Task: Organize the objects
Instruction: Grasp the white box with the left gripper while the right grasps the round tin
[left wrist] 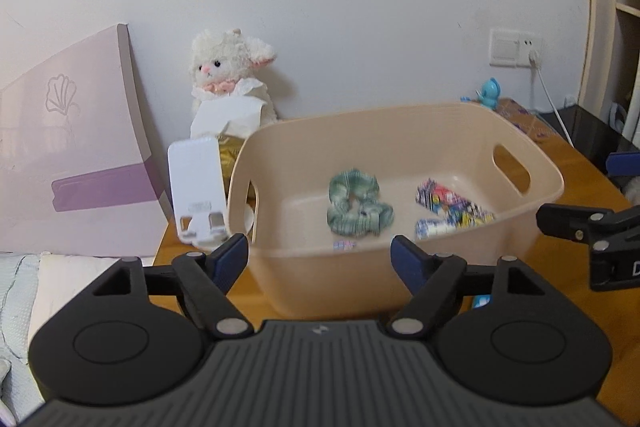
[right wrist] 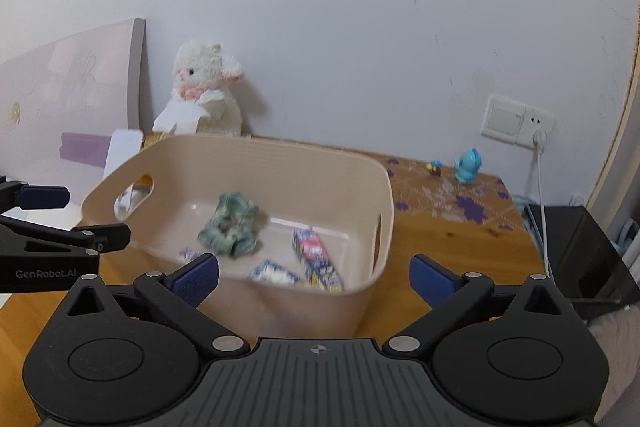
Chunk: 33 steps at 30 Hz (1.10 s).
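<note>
Faintly, "GenRobot.AI" on left gripper point(right wrist: 60, 211), jaws apart, beside basket point(right wrist: 320, 155).

place: home bedroom
signs: plush lamb point(left wrist: 230, 67), bed point(left wrist: 60, 279) beside wooden bench point(right wrist: 440, 227), wall socket point(left wrist: 515, 49), toy figure point(right wrist: 467, 167)

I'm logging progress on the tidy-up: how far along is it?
Done: the green fabric scrunchie and colourful printed packets lie inside the beige plastic basket. In hand: nothing; left tongs and right tongs are open. Left: the small blue toy figure remains on the wooden table.
</note>
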Available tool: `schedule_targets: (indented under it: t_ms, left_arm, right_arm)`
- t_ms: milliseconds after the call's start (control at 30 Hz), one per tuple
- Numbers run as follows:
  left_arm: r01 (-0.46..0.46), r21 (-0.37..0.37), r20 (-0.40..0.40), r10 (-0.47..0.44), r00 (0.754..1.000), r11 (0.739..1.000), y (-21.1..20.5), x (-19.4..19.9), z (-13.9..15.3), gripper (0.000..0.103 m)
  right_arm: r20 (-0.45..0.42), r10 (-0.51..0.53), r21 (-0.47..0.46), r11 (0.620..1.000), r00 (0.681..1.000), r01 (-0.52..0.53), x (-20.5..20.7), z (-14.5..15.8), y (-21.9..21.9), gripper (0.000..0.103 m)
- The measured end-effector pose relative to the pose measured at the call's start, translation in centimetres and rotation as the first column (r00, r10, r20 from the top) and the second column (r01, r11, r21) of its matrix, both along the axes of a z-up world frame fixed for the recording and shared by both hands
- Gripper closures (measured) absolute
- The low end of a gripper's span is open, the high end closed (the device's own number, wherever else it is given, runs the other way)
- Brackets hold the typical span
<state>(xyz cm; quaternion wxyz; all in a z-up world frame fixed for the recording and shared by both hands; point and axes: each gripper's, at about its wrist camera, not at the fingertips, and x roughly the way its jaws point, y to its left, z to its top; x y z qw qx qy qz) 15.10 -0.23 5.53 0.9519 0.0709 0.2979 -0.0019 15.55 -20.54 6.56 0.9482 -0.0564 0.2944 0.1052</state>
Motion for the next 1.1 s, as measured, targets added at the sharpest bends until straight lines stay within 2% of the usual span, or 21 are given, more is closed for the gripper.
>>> schedule_targets:
  t_ms: [200,500,700,1100]
  left_arm:
    - [0.016,0.003,-0.038,-0.016,0.999,1.000,0.0,-2.1,-1.8,0.023]
    - [0.030,0.003,-0.101,-0.030,0.994,1.000,0.1,-3.4,-5.1,0.023]
    - [0.036,0.010,-0.140,-0.034,0.990,0.999,0.1,-3.5,-7.2,0.023]
    - [0.024,-0.006,-0.175,-0.025,0.984,1.000,1.1,-2.9,-8.9,0.023]
  right_arm:
    - [-0.043,0.005,-0.028,1.000,0.999,-0.007,-2.3,-1.5,-0.1,0.000]
    - [-0.143,0.009,-0.025,1.000,0.990,-0.013,-4.2,-5.9,0.2,0.000]
    - [-0.218,0.025,-0.004,1.000,0.976,-0.027,-4.5,-9.0,1.4,0.000]
    - [-0.262,0.022,0.021,1.000,0.965,-0.017,-3.1,-12.0,3.9,0.000]
